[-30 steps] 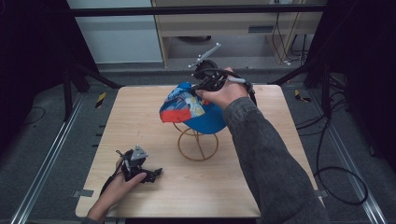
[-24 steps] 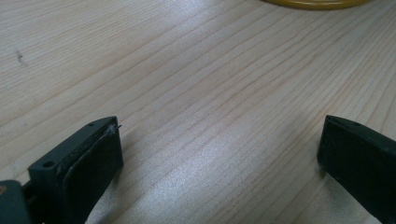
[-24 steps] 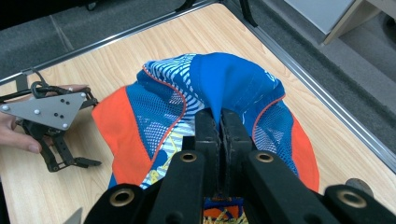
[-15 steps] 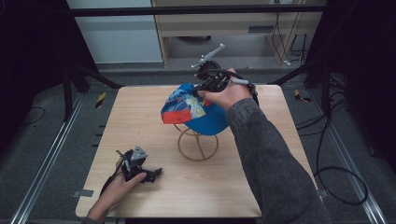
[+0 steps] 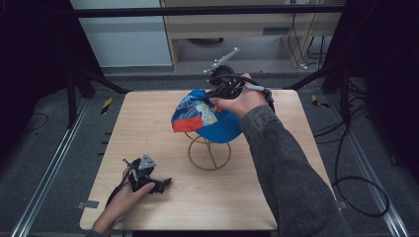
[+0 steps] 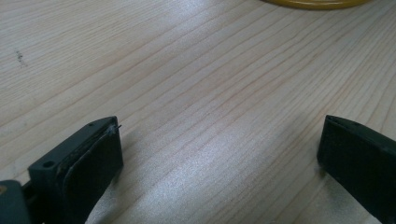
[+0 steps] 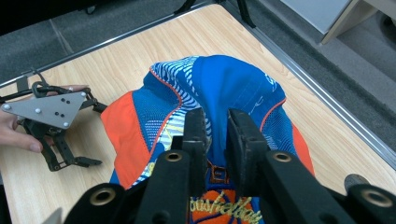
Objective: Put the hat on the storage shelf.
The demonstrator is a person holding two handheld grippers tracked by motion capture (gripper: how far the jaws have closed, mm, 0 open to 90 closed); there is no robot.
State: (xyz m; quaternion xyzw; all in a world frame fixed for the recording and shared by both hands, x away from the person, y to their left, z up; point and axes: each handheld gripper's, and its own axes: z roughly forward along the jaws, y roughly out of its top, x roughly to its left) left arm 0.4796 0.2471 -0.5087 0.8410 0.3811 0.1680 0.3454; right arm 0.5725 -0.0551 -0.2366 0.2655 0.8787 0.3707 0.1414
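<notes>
Nearest the person, well short of the wire stand (image 5: 209, 153), the left hand-held gripper (image 5: 165, 182) rests low on the tabletop (image 5: 148, 123) with its jaws spread wide and nothing but bare wood between them; in the left gripper view the stand's yellow base ring (image 6: 317, 3) curves past beyond the jaws. The stand occupies the middle of the tabletop, and the task's thing, a blue, orange and white baseball cap (image 5: 207, 116), sits draped over its top, the orange brim hanging toward the left side of the stand. Just beyond the stand, the right hand-held gripper (image 5: 213, 98) reaches down onto the back of the cap's crown. In the right gripper view its jaws stand a narrow gap apart, with a ridge of blue fabric (image 7: 215, 126) between them; they have just been opening, so the pinch appears to be letting go rather than holding. The step in hand looks like releasing the cap once it is seated on the stand. The next move would call for widening the jaws until the fabric slips free, then lifting straight up and away from the stand so the cap is not dragged off its perch.
</notes>
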